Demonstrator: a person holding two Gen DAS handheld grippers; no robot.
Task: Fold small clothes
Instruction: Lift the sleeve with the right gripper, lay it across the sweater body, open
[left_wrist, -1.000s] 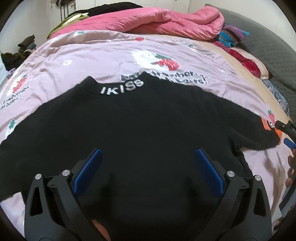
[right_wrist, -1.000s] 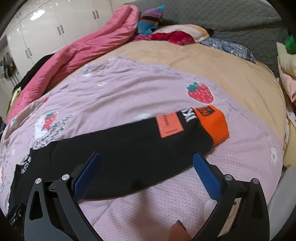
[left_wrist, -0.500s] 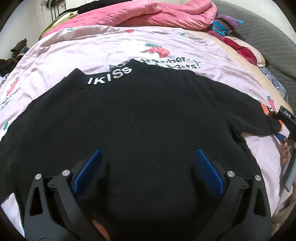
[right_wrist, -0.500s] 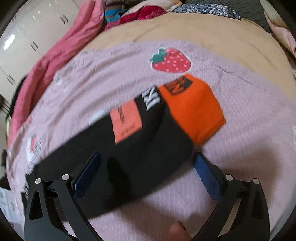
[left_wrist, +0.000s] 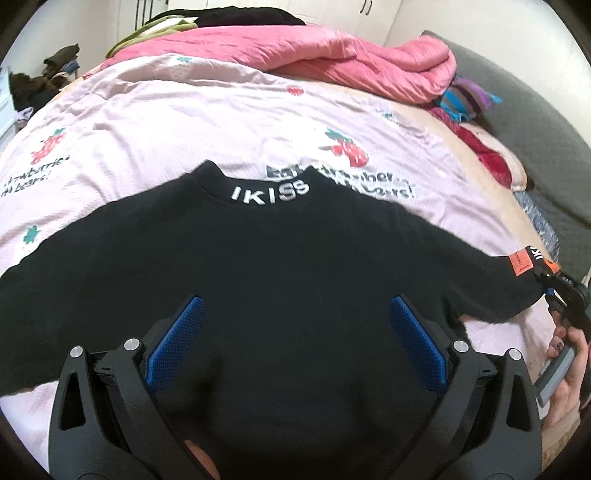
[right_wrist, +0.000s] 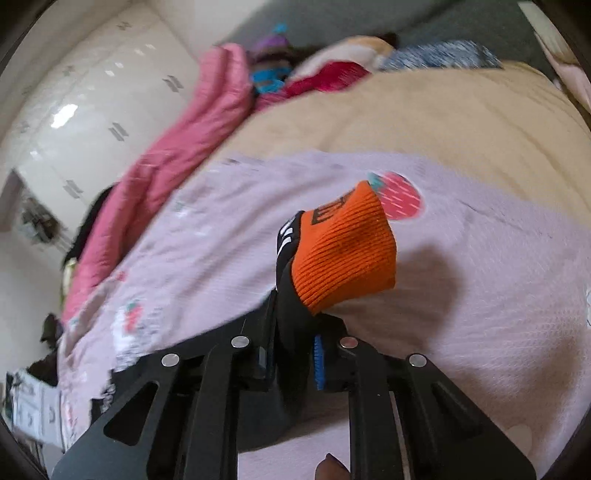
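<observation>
A black sweater (left_wrist: 280, 280) with white "IKISS" lettering at the collar lies spread flat on the pink strawberry bedspread (left_wrist: 184, 122). My left gripper (left_wrist: 295, 343) hovers open above its lower body, blue pads wide apart and nothing between them. The sweater's right sleeve ends in an orange cuff (right_wrist: 343, 254). My right gripper (right_wrist: 295, 332) is closing its jaws on that sleeve just behind the cuff, and the cuff sticks up past the fingertips, lifted off the bed. In the left wrist view the right gripper (left_wrist: 554, 286) shows at the sleeve's end, held by a hand (left_wrist: 569, 369).
A rolled pink quilt (left_wrist: 332, 55) lies along the bed's far side, with colourful clothes (left_wrist: 469, 99) and a grey headboard (left_wrist: 535, 147) to the right. A beige sheet (right_wrist: 424, 110) covers the bed beyond the pink spread. White wardrobe doors (right_wrist: 92, 92) stand behind.
My right gripper moved onto the sleeve end and closed from wide open onto it, raising the orange cuff. The left gripper drew back and up a little and stayed open.
</observation>
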